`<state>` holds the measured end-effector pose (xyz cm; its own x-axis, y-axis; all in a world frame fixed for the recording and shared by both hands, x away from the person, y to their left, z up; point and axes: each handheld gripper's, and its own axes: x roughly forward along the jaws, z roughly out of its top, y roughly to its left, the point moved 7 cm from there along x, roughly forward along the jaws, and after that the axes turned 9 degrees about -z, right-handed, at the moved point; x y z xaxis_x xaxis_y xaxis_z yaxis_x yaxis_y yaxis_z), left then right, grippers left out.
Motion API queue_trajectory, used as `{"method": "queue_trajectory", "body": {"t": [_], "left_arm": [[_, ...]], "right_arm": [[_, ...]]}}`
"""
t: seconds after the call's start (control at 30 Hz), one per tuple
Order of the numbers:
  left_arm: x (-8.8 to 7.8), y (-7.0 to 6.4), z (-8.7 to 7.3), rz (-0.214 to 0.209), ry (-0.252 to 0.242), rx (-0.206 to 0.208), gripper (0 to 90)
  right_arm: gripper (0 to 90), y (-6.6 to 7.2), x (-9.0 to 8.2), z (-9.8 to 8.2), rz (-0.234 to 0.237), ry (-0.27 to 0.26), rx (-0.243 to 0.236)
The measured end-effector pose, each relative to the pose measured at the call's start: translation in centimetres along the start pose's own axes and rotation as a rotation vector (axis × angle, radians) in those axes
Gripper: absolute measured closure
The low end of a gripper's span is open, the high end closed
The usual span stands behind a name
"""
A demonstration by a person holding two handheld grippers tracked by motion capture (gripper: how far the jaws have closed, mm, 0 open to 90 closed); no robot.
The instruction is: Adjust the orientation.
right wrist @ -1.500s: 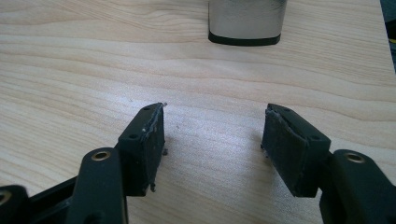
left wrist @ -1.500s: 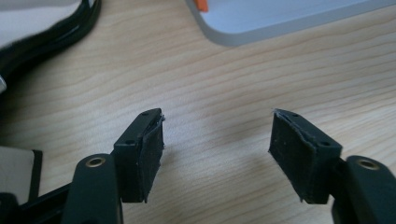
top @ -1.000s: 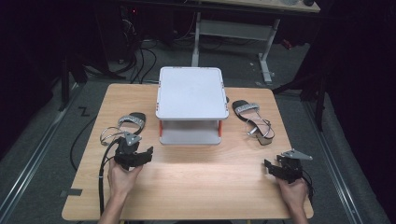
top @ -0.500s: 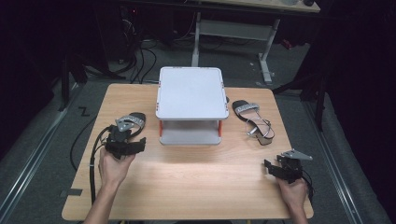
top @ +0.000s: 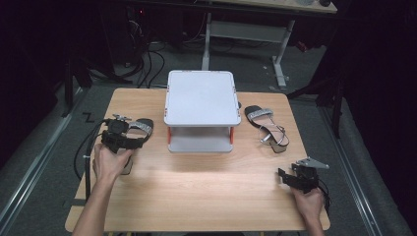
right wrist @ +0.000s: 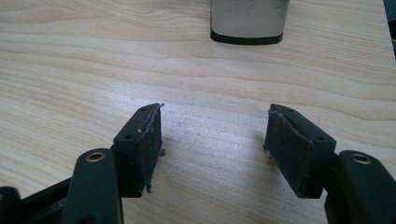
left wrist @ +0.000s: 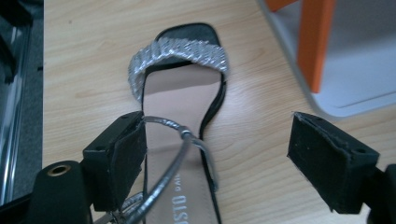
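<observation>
A white square two-tier plastic shelf with orange posts (top: 199,98) is standing at the frame's centre on the light wooden table (top: 196,196), while a second silver-strapped black heeled sandal (top: 268,125) is lying right of it

The left sandal (top: 140,129) lies flat on its sole just left of the white two-tier stand (top: 199,98), toe pointing away from the person. It has a black sole, a tan insole with printed lettering, a wide glittering silver band across the toe (left wrist: 180,53), and thin silver ankle straps (left wrist: 180,140) lying loose over the heel end.
</observation>
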<state>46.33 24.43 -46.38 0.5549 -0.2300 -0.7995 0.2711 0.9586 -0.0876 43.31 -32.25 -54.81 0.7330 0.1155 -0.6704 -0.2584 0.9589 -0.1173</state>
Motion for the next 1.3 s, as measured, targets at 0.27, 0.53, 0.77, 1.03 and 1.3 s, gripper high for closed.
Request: {"method": "queue_trajectory", "body": {"t": [0.27,0.53,0.77,1.03,1.3], "left_arm": [[2.3,1.2,-0.2,0.036,0.077,-0.015,16.4],[3.3,1.8,-0.2,0.087,0.149,0.014,15.5],[3.9,2.4,-0.4,0.103,0.167,0.0,17.2],[4.8,2.8,-1.2,0.086,0.232,-0.021,19.1],[6.0,3.5,-2.7,0.012,0.285,-0.083,22.0]], "right_arm": [[36.5,0.0,0.0,0.0,0.0,0.0,0.001],[36.5,0.0,0.0,0.0,0.0,0.0,0.001],[36.5,0.0,0.0,0.0,0.0,0.0,0.001],[36.4,0.0,0.0,0.0,0.001,0.0,0.001],[36.4,0.0,0.0,0.0,0.0,0.0,0.0]]}}
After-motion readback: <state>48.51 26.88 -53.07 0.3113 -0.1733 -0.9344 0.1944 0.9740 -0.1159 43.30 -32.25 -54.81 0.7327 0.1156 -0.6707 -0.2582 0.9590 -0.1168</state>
